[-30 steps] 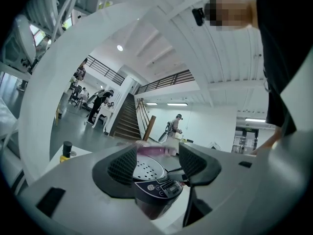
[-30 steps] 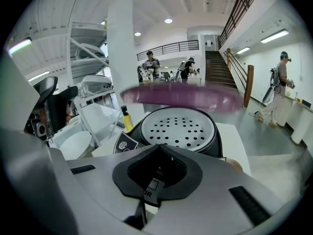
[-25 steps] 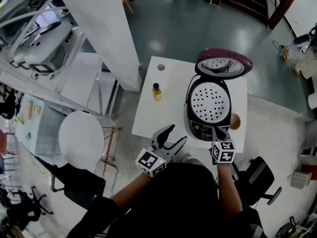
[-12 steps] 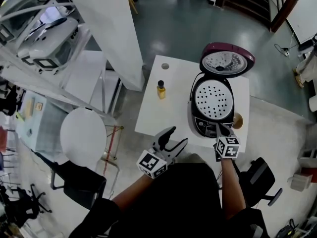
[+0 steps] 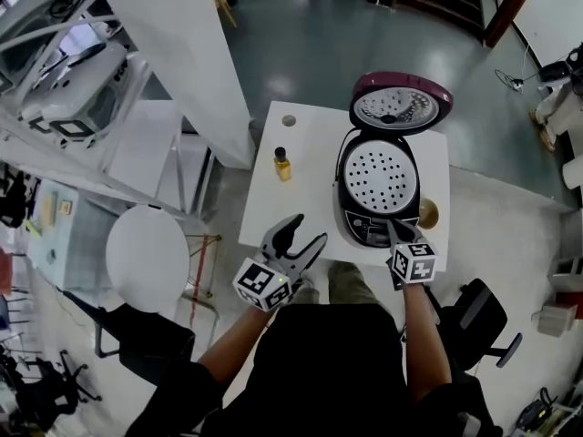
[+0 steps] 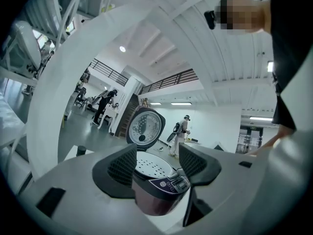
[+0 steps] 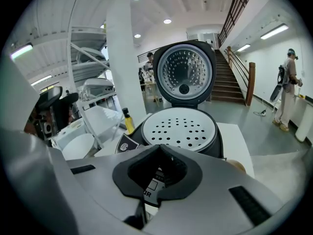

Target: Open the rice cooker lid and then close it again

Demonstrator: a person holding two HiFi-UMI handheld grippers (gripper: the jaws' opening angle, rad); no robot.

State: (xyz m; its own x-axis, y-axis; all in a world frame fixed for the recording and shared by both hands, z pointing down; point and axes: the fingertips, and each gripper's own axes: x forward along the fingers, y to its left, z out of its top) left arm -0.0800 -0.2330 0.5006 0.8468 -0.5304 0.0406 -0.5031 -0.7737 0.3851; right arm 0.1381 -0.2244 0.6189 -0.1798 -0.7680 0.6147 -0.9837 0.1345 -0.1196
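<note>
On the white table (image 5: 305, 198), toward its right side, the rice cooker (image 5: 344, 188) stands open: its lid (image 5: 402, 103) is tipped up at the far end with the silvery underside facing the person, and a white perforated tray (image 5: 378, 173) covers the pot's mouth. The right gripper (image 5: 394, 228) points down at the cooker's near front, by the control panel (image 6: 172, 182), with its jaws pressed together and nothing between them; whether the tips touch the panel I cannot tell. The left gripper (image 5: 308, 228) hangs over the table's near edge, left of the cooker and apart from it, jaws spread wide and empty. A small yellow bottle (image 5: 282, 164) with a dark cap stands upright on the table's left part, and a brownish round thing (image 5: 427, 213) lies just beside the cooker's right side.
</note>
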